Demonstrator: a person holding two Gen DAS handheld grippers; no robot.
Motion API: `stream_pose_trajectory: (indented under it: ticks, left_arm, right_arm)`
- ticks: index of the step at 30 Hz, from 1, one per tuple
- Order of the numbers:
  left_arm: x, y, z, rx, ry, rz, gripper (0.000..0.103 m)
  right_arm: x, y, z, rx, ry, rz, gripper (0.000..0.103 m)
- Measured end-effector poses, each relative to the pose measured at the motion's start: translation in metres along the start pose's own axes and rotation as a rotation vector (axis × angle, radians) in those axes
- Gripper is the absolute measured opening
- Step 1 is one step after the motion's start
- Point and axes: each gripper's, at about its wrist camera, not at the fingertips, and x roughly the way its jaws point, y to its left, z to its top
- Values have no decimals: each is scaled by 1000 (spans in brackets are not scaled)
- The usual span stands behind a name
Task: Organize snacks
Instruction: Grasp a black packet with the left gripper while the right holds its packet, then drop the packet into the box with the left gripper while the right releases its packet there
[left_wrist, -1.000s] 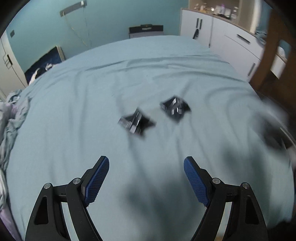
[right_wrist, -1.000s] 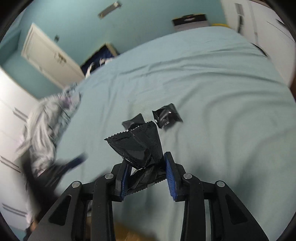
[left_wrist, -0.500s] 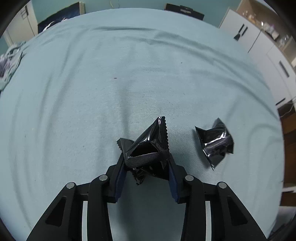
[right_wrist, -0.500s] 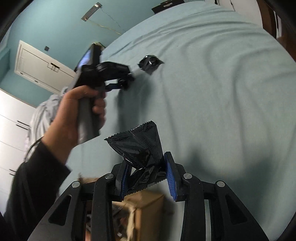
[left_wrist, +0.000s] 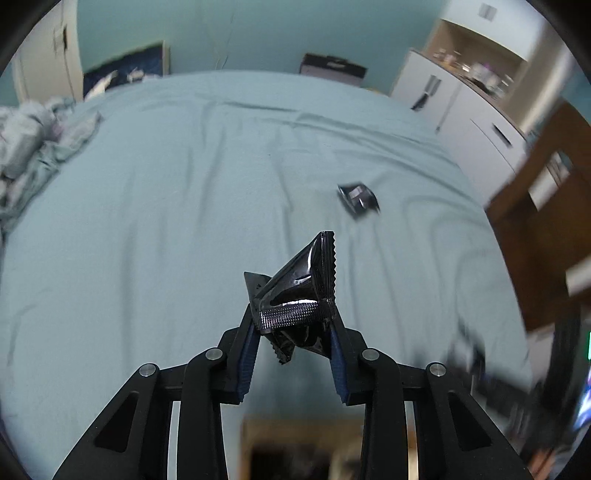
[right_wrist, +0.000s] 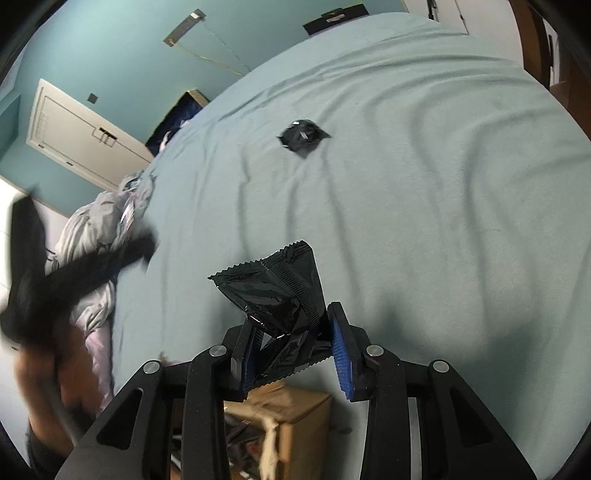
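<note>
My left gripper (left_wrist: 291, 339) is shut on a black snack packet (left_wrist: 299, 291) and holds it above the light blue bed (left_wrist: 166, 206). My right gripper (right_wrist: 295, 350) is shut on another black snack packet (right_wrist: 277, 291), held over an open cardboard box (right_wrist: 291, 417) at the bed's near edge. A third black packet (left_wrist: 358, 201) lies loose on the bed; it also shows in the right wrist view (right_wrist: 303, 138). The left hand and its gripper (right_wrist: 74, 273) show as a dark blur at the left of the right wrist view.
Crumpled grey bedding (left_wrist: 33, 140) lies at the bed's left side. White cabinets (left_wrist: 465, 110) and a brown wooden frame (left_wrist: 546, 206) stand to the right. A dark bag (left_wrist: 332, 68) sits beyond the bed's far end. The box (left_wrist: 303, 446) shows blurred below the left gripper.
My left gripper closed on a packet on the bed, then lifted it and pulled back toward the near edge. My right gripper kept its packet and stays over the box.
</note>
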Motion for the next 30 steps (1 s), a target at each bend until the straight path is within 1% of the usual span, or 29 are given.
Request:
stream_pose_trajectory:
  ticks: [1, 3, 6, 8, 9, 11, 13, 14, 15, 17, 18, 19, 20, 22, 25, 28, 30]
  left_arm:
    - [-17, -3, -20, 39, -21, 12, 33]
    - [-40, -7, -58, 110, -45, -3, 33]
    - [-50, -4, -94, 144, -17, -38, 33]
    - [-55, -6, -119, 172, -11, -84, 34]
    - [-51, -9, -123, 183, -11, -95, 34]
    - [-49, -17, -136, 237, -10, -115, 36]
    - [-47, -25, -146, 323, -50, -71, 38]
    - [-43, -25, -148, 332, -46, -53, 44]
    - [-40, -24, -148, 328, -40, -53, 47]
    - [-36, -18, -146, 294, -31, -30, 61]
    - [-37, -14, -145, 273, -37, -21, 66]
    - [-40, -7, -143, 238, -51, -8, 77]
    - [-44, 0, -141, 198, -75, 9, 81]
    - [-48, 14, -139, 133, -101, 38, 82]
    - [-50, 34, -136, 45, -102, 78, 82]
    - [-50, 50, -136, -11, -100, 113, 82]
    - [-49, 56, -133, -42, -102, 120, 82]
  right_arm:
    - [-4, 3, -2, -12, -10, 1, 33]
    - [-13, 14, -9, -56, -37, -25, 33]
    - [-21, 23, -18, -78, -47, -23, 33]
    - [-25, 28, -21, -84, -62, -13, 33]
    - [-25, 31, -22, -100, -76, -21, 33]
    - [-29, 36, -26, -144, -112, -50, 33]
    - [-34, 42, -34, -184, -134, -68, 33]
    - [-37, 44, -38, -206, -139, -72, 33]
    - [-42, 45, -43, -224, -143, -73, 33]
    - [-50, 47, -51, -258, -150, -68, 33]
    - [-55, 47, -56, -269, -156, -68, 33]
    - [-60, 47, -62, -283, -163, -69, 33]
    - [-65, 46, -66, -292, -164, -70, 33]
    - [-72, 45, -74, -296, -155, -58, 33]
    - [-77, 46, -80, -302, -128, -31, 33]
    - [-74, 55, -85, -352, -96, -24, 33]
    - [-68, 63, -87, -396, -62, -23, 33]
